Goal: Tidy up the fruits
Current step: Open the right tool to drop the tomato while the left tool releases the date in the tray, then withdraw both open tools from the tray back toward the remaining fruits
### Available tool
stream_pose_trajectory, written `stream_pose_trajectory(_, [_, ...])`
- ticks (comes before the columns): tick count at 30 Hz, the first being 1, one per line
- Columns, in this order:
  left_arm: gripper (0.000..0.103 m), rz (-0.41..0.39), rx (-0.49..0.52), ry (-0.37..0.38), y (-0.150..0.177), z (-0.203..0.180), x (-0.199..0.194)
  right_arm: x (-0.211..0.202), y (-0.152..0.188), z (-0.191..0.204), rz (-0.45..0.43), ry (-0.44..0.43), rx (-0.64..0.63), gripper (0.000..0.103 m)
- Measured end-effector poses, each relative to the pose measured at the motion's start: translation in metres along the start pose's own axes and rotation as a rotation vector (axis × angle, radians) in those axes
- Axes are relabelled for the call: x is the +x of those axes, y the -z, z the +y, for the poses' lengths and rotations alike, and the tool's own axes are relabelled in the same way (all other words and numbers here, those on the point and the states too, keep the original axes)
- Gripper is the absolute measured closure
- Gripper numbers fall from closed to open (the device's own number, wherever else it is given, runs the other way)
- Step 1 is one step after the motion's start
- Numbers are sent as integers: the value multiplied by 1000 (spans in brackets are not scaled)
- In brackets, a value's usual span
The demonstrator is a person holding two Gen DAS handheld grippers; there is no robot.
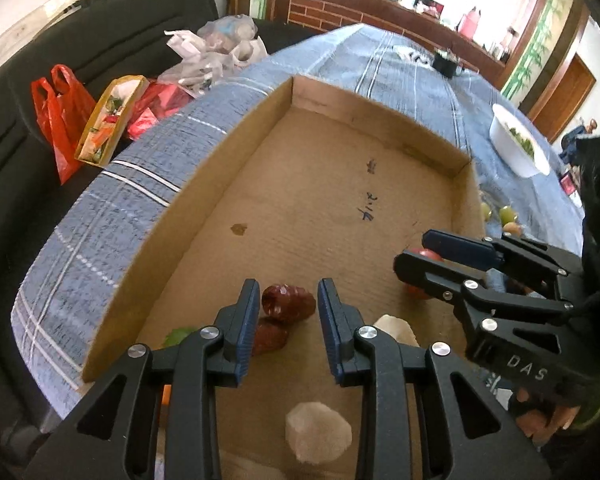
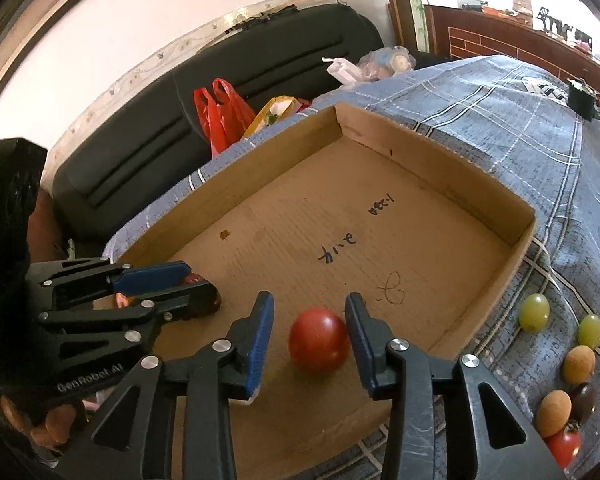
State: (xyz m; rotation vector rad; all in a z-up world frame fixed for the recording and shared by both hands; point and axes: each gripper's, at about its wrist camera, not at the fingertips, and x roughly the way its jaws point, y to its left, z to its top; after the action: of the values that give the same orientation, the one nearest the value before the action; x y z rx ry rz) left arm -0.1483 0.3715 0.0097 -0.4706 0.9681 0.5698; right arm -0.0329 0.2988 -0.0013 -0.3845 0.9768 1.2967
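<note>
A shallow cardboard tray (image 1: 204,184) (image 2: 480,176) lies on a blue plaid cloth. In the left wrist view my left gripper (image 1: 288,304) is open over the tray's near end, its fingers on either side of a dark red date (image 1: 288,300), with a second date (image 1: 270,336) just below. In the right wrist view my right gripper (image 2: 308,320) is open around a red tomato (image 2: 318,340) that rests on the tray floor. The right gripper also shows in the left wrist view (image 1: 416,252), and the left gripper in the right wrist view (image 2: 204,284).
Pale fruit pieces (image 1: 318,432) and a green one (image 1: 180,334) lie in the tray's near end. Right of the tray on the cloth lie green grapes (image 2: 534,312), brown round fruits (image 2: 578,364) and a small tomato (image 2: 564,446). A white bowl (image 1: 516,140) stands far right. Bags (image 1: 60,116) lie on a dark sofa.
</note>
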Motion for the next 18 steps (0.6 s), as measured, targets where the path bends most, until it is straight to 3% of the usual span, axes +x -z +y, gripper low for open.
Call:
stream_pose_trajectory(2, [75, -26, -6, 6, 3, 2, -12, -10, 1, 1, -14, -7, 0, 63])
stream_pose_trajectory(6, [58, -64, -11, 16, 8, 3, -32, -31, 8, 7, -42, -26, 4, 60])
stream_pose_trajectory(18, [58, -93, 15, 38, 32, -8, -63, -91, 52, 32, -94, -81, 16, 59])
